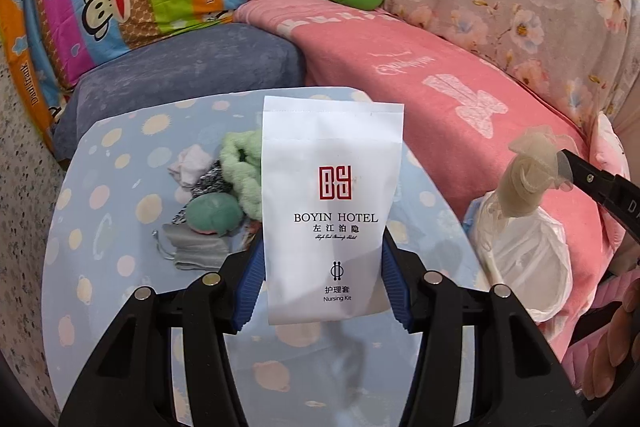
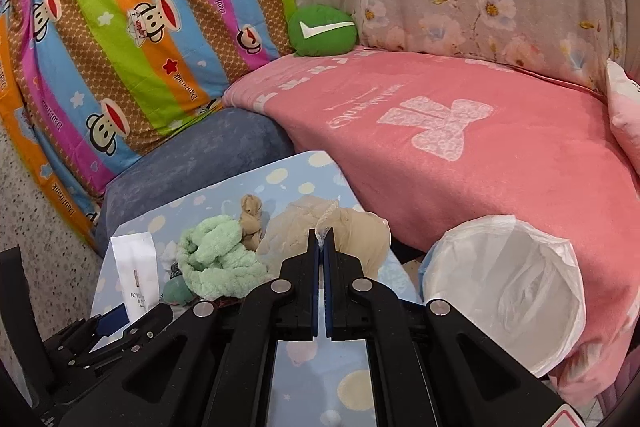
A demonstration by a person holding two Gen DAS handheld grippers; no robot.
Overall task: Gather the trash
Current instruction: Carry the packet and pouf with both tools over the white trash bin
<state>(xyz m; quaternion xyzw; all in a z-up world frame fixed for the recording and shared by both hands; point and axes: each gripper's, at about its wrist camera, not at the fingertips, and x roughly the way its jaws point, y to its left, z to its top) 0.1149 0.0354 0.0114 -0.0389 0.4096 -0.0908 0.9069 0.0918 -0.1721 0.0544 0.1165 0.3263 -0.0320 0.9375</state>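
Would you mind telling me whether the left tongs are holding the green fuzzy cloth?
No, the left tongs grip the white hotel packet, while the green fuzzy cloth lies on the table behind it.

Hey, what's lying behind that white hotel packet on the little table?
Behind the white hotel packet, held upright by the left gripper, lie a fluffy green cloth, a teal ball, a grey pouch and a white scrap. Whatever sits directly behind it is covered.

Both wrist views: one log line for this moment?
left gripper: shut on white hotel packet | right gripper: shut on beige sheer item | lined bin: open, right of table
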